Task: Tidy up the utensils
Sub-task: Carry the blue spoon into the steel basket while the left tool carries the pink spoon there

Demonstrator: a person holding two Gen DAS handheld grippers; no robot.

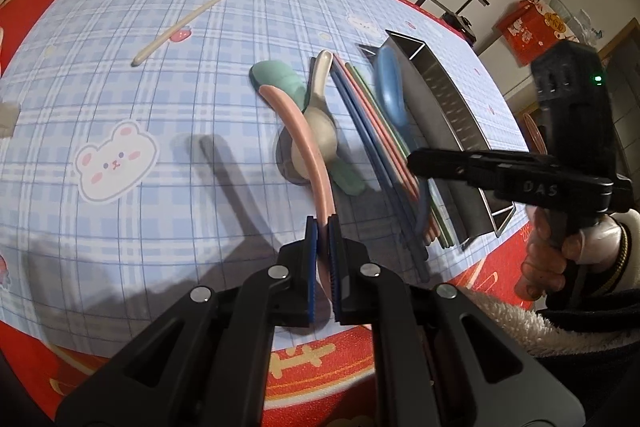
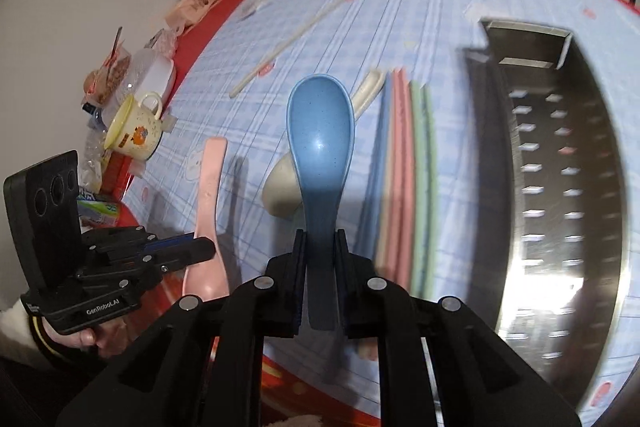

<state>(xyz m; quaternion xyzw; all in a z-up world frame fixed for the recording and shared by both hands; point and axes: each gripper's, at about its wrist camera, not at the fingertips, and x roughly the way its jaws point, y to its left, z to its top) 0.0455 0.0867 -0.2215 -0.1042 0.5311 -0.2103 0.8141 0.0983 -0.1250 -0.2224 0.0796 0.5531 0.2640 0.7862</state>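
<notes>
My left gripper (image 1: 323, 227) pinches pink spoon (image 1: 308, 143). My right gripper (image 2: 320, 243) pinches blue spoon (image 2: 320, 143), metal tray (image 2: 560, 163) just beside.

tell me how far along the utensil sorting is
Nothing is visibly in the metal tray yet. In hand: the left gripper holds the pink spoon, the right gripper the blue spoon. Left: green spoon, beige spoon, chopsticks, lone chopstick.
</notes>
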